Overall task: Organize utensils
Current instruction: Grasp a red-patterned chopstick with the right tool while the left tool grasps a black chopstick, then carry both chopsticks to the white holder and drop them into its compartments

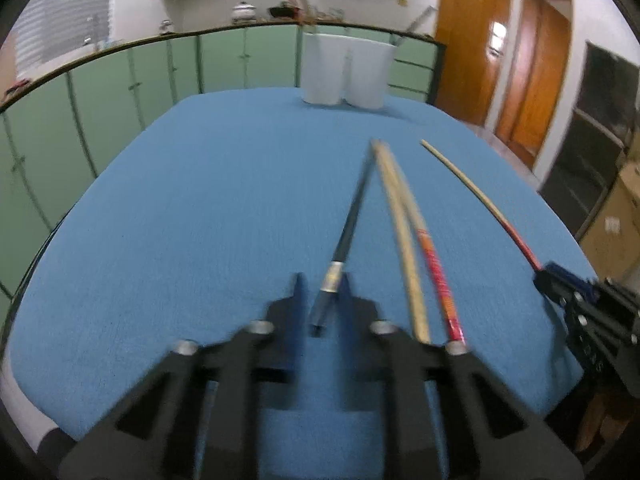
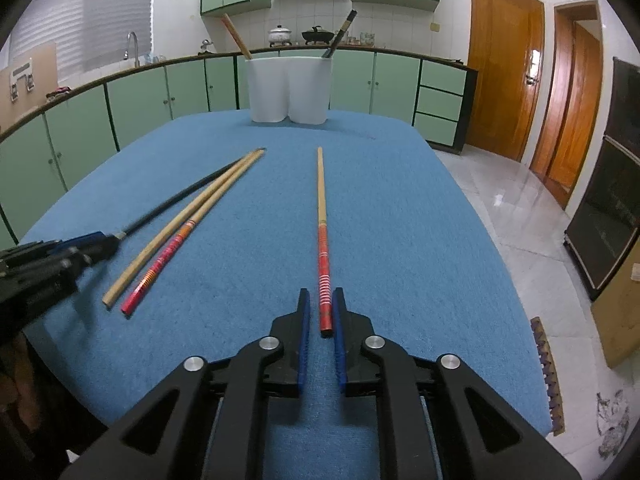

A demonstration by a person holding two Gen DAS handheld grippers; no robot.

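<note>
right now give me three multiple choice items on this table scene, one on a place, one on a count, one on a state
1. Where does the white holder stand?
A. far end of the blue table
B. beside the right gripper
C. on the floor

2. How many chopsticks lie on the table?
A. two
B. four
C. six

3. What does the left gripper have between its fingers?
A. nothing
B. a plain wooden chopstick
C. the black chopstick

Answers:
1 A, it stands at the far edge.
2 B, one black, one plain wooden, two red-handled.
3 C, its silver-banded end sits between the fingers.
</note>
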